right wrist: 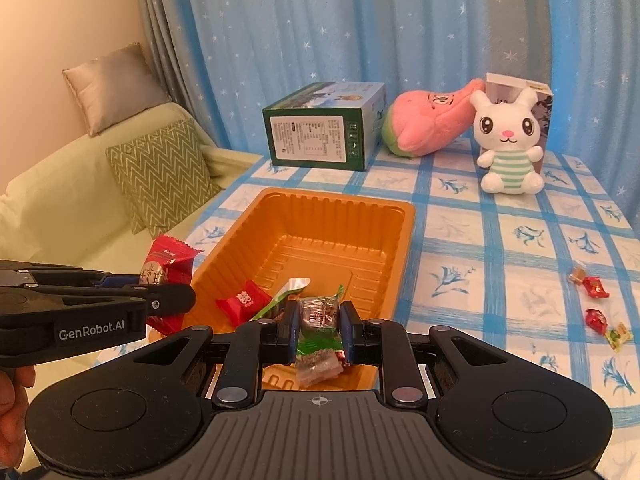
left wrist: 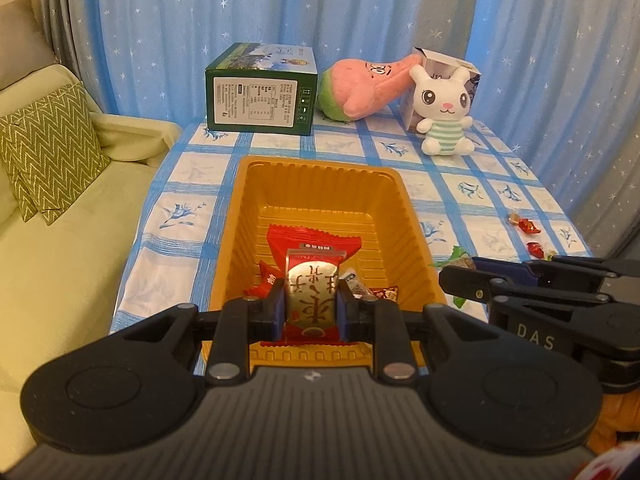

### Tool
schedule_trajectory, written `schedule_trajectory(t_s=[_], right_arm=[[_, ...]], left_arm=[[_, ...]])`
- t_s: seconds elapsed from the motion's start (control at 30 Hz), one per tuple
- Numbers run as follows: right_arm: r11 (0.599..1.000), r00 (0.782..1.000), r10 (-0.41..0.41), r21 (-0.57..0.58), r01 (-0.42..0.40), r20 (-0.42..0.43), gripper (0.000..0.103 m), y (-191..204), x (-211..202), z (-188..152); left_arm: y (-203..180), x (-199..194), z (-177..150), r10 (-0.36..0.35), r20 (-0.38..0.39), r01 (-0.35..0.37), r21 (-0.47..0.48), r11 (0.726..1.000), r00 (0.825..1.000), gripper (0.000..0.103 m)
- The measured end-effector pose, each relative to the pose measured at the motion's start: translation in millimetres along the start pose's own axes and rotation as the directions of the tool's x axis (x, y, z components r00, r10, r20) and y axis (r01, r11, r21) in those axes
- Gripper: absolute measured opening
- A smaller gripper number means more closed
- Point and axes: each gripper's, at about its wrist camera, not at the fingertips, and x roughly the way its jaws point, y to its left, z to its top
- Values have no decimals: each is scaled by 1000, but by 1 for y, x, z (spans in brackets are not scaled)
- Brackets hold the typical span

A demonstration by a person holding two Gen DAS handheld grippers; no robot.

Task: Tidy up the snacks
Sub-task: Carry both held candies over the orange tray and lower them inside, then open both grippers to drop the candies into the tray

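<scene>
Beside a green sofa [right wrist: 60, 200], blue-checked tablecloth [right wrist: 500, 240] bears orange tray [right wrist: 400, 240]

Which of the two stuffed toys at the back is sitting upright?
The white bunny in the green-striped outfit sits upright against a small carton. The pink plush beside it lies on its side.

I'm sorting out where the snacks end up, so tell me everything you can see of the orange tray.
The orange tray is a rectangular, thin moulded-plastic tub with ribbed walls, a stepped floor and a flat rim. It sits upright on the blue checked tablecloth, in front of the green box. Its far half is bare; a small red packet and other wrapped sweets lie at its near end.
</scene>
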Motion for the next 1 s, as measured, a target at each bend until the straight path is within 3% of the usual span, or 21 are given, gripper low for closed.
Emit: schedule_trajectory(t_s=[0.83,0.9,0.93,1.0], right_arm=[[1000,999,12,14,-12,-38,21,-17,63,27],[1000,999,12,15,-12,-41,21,-18,64,26],[1000,999,12,16,-12,-43,21,-18,64,26],[1000,999,12,20,-11,-44,21,-19,65,25]], left_arm=[[19,64,38,5,-43,-3,59,998,999,23],[21,68,40,-10,-37,11,45,999,999,26],[22,70,41,-16,-32,17,40,999,999,34],[23,72,42,-8,-33,9,44,999,999,38]])
